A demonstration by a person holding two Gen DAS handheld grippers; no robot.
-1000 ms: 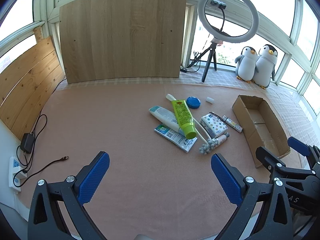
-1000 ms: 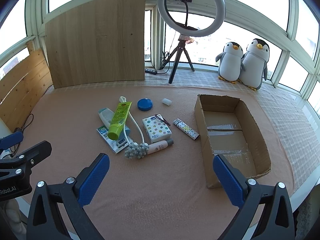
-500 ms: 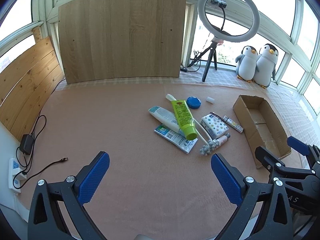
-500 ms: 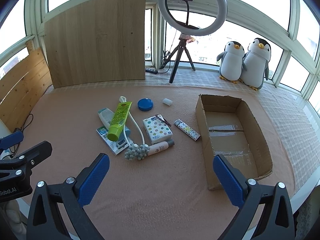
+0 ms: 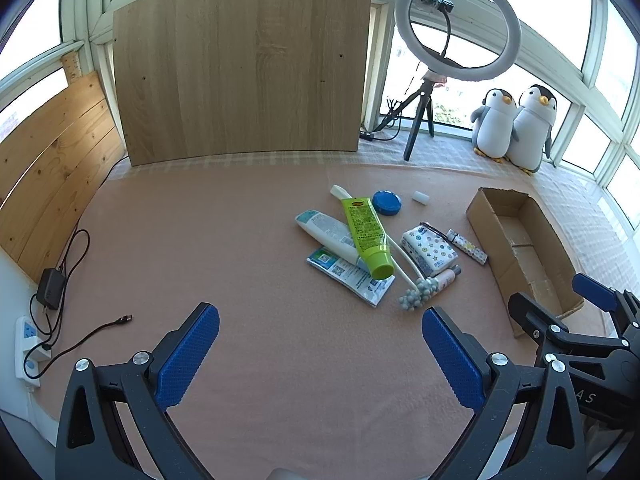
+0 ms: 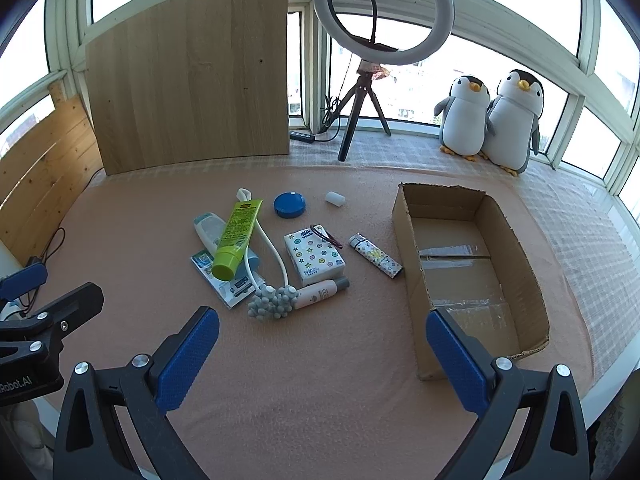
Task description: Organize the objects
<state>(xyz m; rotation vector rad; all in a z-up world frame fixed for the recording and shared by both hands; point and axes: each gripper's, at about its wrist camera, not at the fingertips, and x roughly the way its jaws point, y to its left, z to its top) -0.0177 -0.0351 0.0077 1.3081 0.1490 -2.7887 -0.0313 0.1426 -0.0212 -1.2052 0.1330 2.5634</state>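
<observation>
My left gripper (image 5: 320,344) has its fingers (image 5: 188,354) spread wide, nothing held; same for the right gripper (image 6: 322,346), both hovering over bare desk (image 5: 224,240). From the right wrist view, the pile sits at 11 o'clock: green tube (image 6: 237,238) lying across a white tube (image 6: 208,232), tissue pack (image 6: 314,256), small bottle (image 6: 322,292), lighter (image 6: 376,256), blue lid (image 6: 290,205). Cardboard box (image 6: 412,276) open at 1 o'clock, well apart from the pile. Open room left of the pile; desk edge near, just below the fingers.
</observation>
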